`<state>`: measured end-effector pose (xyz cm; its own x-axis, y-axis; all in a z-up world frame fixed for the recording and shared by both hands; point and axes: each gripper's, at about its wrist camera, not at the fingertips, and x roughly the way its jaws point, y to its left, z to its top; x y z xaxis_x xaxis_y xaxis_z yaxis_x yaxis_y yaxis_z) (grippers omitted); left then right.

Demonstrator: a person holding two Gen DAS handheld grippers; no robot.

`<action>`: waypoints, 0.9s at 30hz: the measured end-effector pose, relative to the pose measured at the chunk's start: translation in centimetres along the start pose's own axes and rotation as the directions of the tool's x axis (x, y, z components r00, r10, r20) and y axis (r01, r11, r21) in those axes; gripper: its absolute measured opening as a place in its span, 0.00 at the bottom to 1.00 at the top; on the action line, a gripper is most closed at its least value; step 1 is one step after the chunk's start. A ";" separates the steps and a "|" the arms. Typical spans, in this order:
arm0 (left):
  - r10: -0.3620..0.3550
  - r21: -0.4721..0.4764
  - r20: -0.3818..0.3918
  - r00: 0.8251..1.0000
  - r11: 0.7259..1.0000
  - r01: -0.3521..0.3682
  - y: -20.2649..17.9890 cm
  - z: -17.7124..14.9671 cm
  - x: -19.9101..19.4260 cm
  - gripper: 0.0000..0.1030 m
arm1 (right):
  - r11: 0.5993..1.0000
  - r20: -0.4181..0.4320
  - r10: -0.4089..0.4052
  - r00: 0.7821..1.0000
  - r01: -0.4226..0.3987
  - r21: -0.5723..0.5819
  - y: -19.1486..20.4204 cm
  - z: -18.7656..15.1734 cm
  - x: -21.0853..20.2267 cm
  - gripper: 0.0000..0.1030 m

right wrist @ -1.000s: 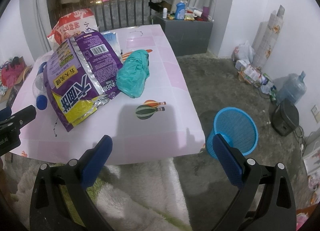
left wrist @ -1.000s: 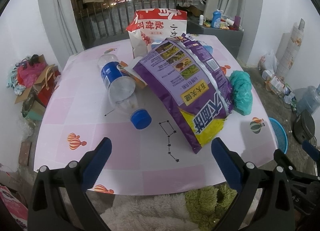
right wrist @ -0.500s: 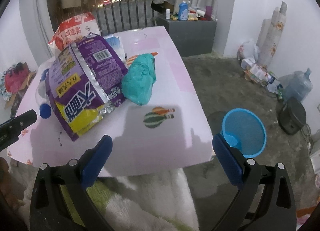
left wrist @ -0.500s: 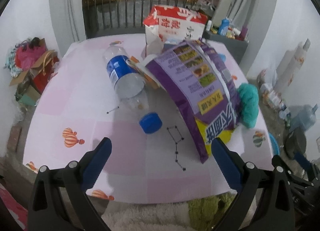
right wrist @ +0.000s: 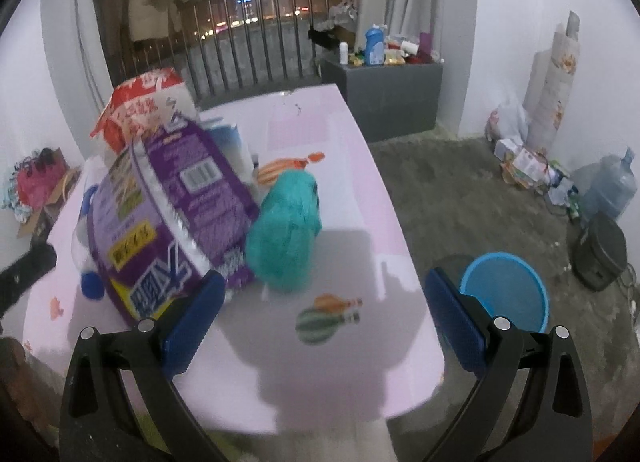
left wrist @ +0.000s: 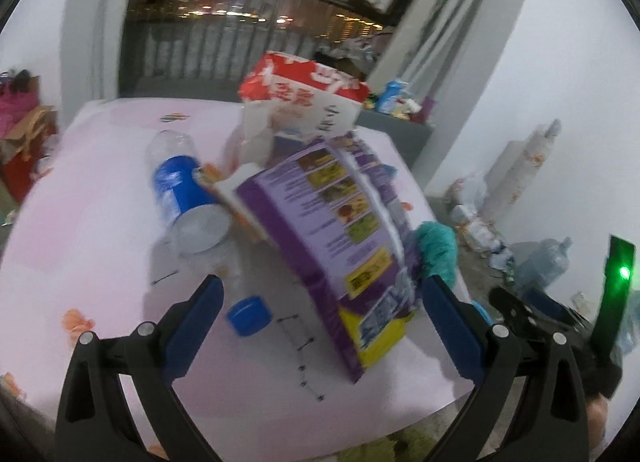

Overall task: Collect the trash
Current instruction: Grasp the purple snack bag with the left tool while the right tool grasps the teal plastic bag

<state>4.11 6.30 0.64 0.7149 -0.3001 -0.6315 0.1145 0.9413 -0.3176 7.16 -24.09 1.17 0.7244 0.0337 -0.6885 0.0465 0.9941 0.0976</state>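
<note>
Trash lies on a pink table (left wrist: 92, 222) (right wrist: 360, 346). A large purple snack bag (left wrist: 336, 222) (right wrist: 176, 202) lies in the middle, a red and white bag (left wrist: 304, 94) (right wrist: 140, 110) behind it. A clear bottle with a blue label (left wrist: 184, 190) lies on its side, its blue cap (left wrist: 250, 316) toward me. A crumpled teal bag (right wrist: 286, 234) (left wrist: 434, 254) rests right of the purple bag. My left gripper (left wrist: 320, 326) hangs open over the near table, cap and purple bag between its fingers. My right gripper (right wrist: 320, 326) is open near the teal bag, holding nothing.
A blue waste basket (right wrist: 504, 290) stands on the floor right of the table. A grey cabinet (right wrist: 384, 94) with bottles sits at the back. A water jug (right wrist: 612, 190) and a black object (right wrist: 600, 250) stand by the right wall. A fluffy rug lies below the table's near edge.
Both grippers have moved forward over the table toward the trash; the bags and bottle look larger and nearer. Both stay open. Nothing on the table has shifted.
</note>
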 end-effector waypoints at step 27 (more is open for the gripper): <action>-0.422 -0.110 -0.014 0.906 0.902 0.418 1.2 1.6 3.4 0.66 | 0.912 -0.181 0.344 0.921 -0.282 0.296 -2.0 2.1 7.4 0.59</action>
<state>7.73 6.65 -0.74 0.5896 -0.6718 -0.4485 0.3264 0.7060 -0.6285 13.86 -26.02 -2.66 0.5592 0.3915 -0.7308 0.0418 0.8670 0.4965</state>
